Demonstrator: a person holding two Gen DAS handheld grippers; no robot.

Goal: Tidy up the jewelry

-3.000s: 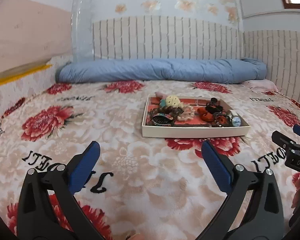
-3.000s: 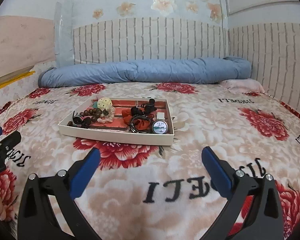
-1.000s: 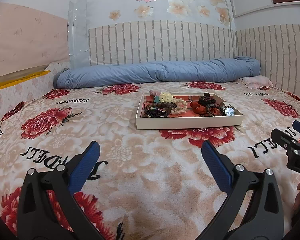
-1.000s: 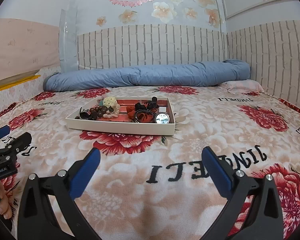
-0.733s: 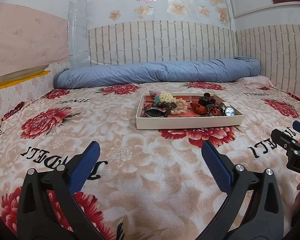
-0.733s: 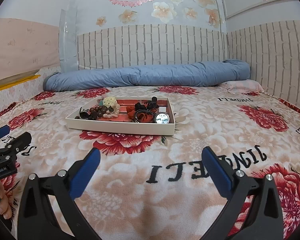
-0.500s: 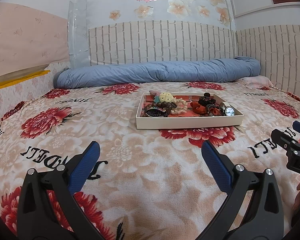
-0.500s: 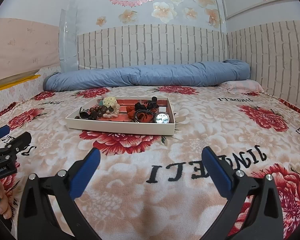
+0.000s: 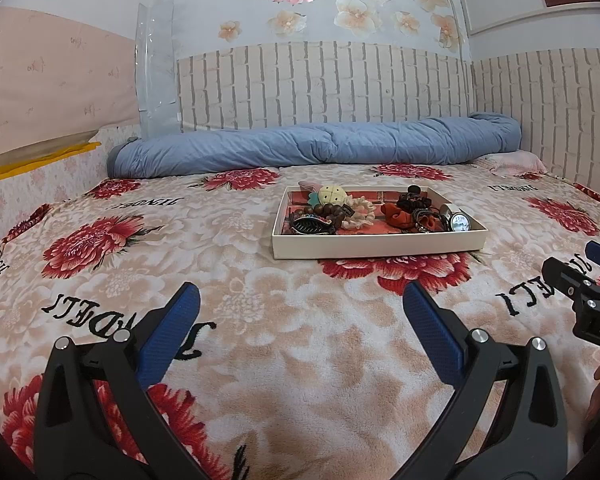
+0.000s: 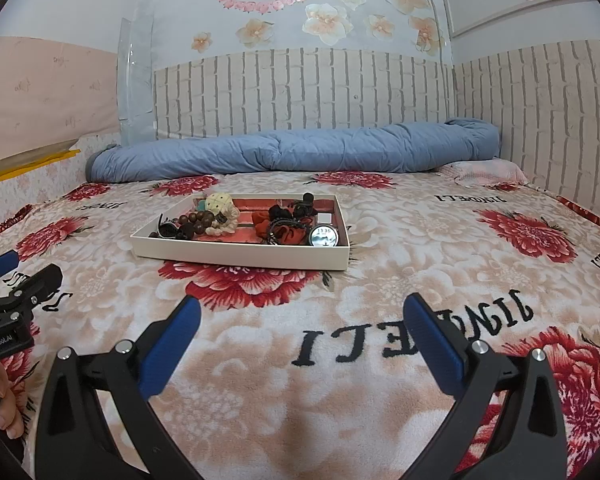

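A shallow cream tray point(image 9: 376, 245) point(image 10: 240, 257) sits on the floral blanket in the middle of the bed. It holds a dark hair claw point(image 9: 313, 225), brown wooden beads point(image 9: 324, 212) point(image 10: 198, 220), a cream scrunchie point(image 9: 360, 211), red and black hair ties point(image 9: 404, 212) point(image 10: 288, 224) and a round watch point(image 9: 459, 220) point(image 10: 324, 236). My left gripper point(image 9: 300, 316) is open and empty, well short of the tray. My right gripper point(image 10: 300, 320) is open and empty, also short of the tray.
A rolled blue quilt point(image 9: 312, 148) lies along the brick-pattern wall behind the tray. A pink pillow point(image 10: 484, 172) lies at the far right corner. The right gripper shows at the right edge of the left wrist view point(image 9: 580, 292); the left gripper shows at the left edge of the right wrist view point(image 10: 16, 296).
Since three seconds ago both views have dropped lower and tilted up toward the wall. Over the last second nothing has moved.
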